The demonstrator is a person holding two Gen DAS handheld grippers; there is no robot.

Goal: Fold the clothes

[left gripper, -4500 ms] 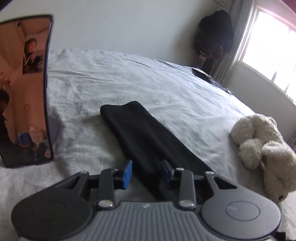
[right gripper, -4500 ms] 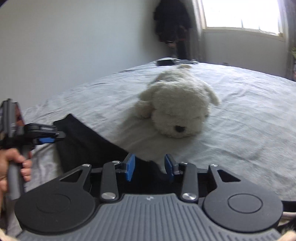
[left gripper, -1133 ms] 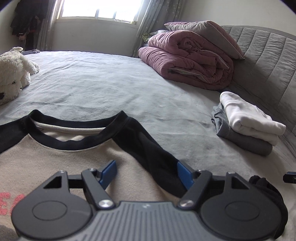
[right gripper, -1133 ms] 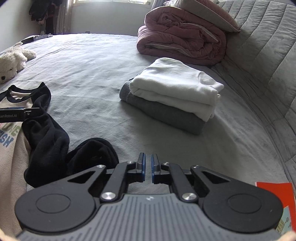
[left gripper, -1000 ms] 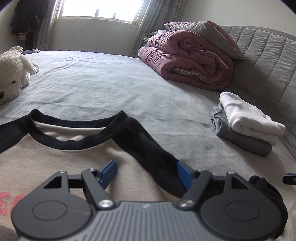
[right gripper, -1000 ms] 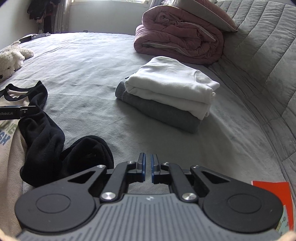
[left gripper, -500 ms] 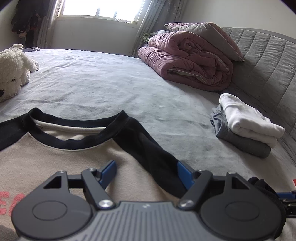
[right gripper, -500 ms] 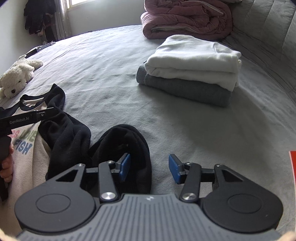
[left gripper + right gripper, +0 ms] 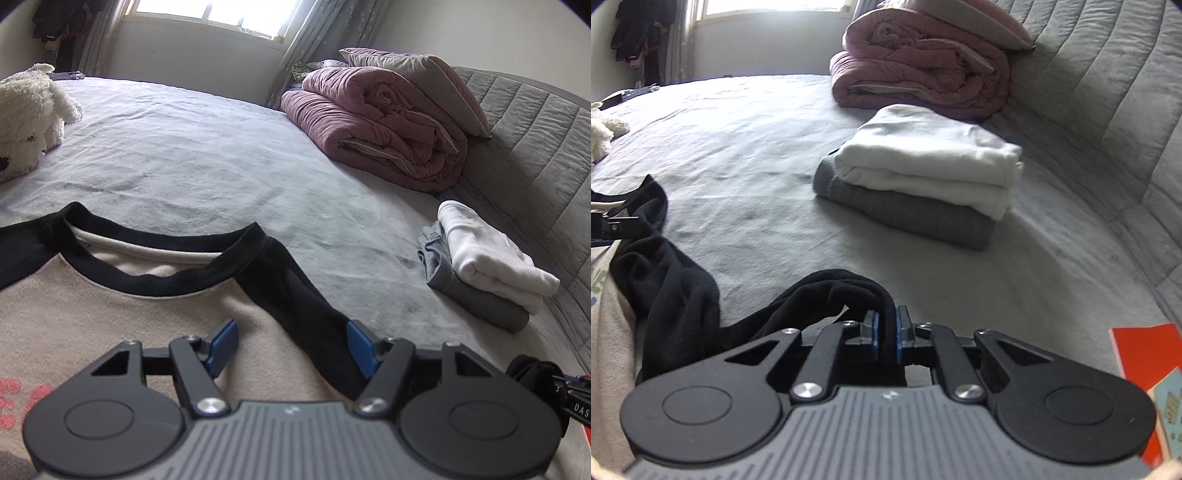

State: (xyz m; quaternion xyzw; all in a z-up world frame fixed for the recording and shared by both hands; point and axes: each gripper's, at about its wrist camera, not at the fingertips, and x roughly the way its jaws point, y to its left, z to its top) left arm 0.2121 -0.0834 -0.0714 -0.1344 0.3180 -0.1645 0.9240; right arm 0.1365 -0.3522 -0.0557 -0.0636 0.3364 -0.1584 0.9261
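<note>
Grey bedding fills the left wrist view, the bed [image 9: 229, 162] running back to a window, a rolled pink duvet [image 9: 373, 125] and a white plush dog [image 9: 26, 118] at the far left. On the near part lies the beige sweatshirt [image 9: 122, 317] with its black collar, spread flat, and the left gripper [image 9: 291, 345] hovers just above it with its jaws wide apart, holding nothing; this matches the picture half a second back, so that side has stayed put. The black sleeve [image 9: 306, 314] runs between its blue pads and on toward the right edge, where the other tool's tip shows. From the right wrist view, the bed [image 9: 746, 122] carries a folded stack [image 9: 919, 181] of white on grey clothes, well apart from the work. What has changed is here: half a second ago the right gripper [image 9: 885, 338] stood open beside the bunched cuff, and now its jaws have closed on the black sleeve [image 9: 827, 295], cloth pinched between the pads. That suggests the grasp is made and the sleeve is ready to be carried in across the sweatshirt [image 9: 609, 332], whose body lies at the left, for the first fold.
</note>
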